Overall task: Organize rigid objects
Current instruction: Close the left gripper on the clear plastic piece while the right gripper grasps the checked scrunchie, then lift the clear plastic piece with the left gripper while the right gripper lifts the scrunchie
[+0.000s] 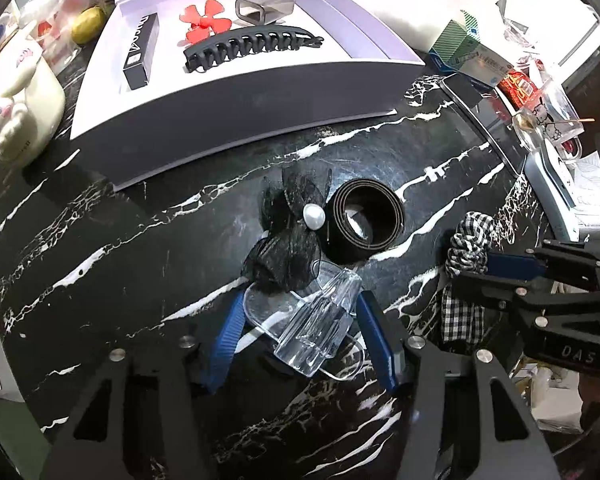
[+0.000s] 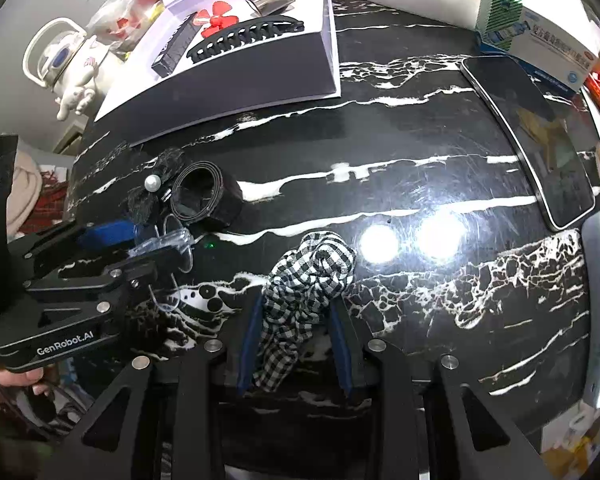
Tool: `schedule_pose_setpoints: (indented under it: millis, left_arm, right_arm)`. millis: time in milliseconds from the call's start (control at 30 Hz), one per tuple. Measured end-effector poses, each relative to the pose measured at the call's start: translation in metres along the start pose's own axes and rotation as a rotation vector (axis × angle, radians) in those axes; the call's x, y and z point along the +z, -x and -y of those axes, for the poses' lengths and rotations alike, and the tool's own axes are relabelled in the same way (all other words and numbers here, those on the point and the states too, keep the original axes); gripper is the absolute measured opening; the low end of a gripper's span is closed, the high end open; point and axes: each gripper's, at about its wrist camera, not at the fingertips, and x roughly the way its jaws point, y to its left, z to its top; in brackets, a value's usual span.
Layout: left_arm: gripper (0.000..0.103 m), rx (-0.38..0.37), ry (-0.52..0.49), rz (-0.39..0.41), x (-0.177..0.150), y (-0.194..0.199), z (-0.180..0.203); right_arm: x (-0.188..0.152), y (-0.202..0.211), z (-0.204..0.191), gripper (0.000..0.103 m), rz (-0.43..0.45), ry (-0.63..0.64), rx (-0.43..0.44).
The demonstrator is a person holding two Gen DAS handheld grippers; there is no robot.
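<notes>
Nearest in the left wrist view, the left gripper (image 1: 300, 322) has its blue pads closed against the sides of a clear acrylic stand (image 1: 316, 332) that lies on the black marbled counter (image 1: 140, 280); it looks gripped but not yet lifted. The right gripper (image 2: 296, 320) is narrowed on a black-and-white checked cloth (image 2: 308, 280), a soft item, and holds it just above or on the counter, I cannot tell which.

Just beyond the stand lie a black mesh bow with a pearl (image 1: 288, 232) and, touching it, a rolled black strap (image 1: 364, 220), both still loose on the counter.

Farther back stands the open white box (image 1: 236, 92). In it already lie a black banana hair clip (image 1: 248, 46), a red flower-shaped piece (image 1: 206, 20), a slim black box (image 1: 142, 52) and a grey rectangular ring (image 1: 264, 6).

So the sorting seems a good part done: four hard pieces are boxed, the stand is in hand, and the strap probably remains.
</notes>
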Motion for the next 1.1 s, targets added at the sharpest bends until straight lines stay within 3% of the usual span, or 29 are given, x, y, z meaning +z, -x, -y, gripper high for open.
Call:
schedule_pose_setpoints:
  millis: [367,800,1100]
  left_arm:
    - [0.055,-0.034,0.038,-0.007,-0.013,0.011,-0.015]
    - [0.052,-0.037,0.035,0.015,-0.017,0.027,-0.017]
    - [0.053,-0.105,0.099,-0.052,-0.017,0.009,-0.022]
  right_arm:
    - [-0.003,0.009,-0.011,0.021,0.014,0.054,0.015]
    - [-0.004,0.03,-0.023,0.021,0.032,0.078,0.035]
    - [-0.008,0.029,-0.026,0.021,0.012,0.077,0.04]
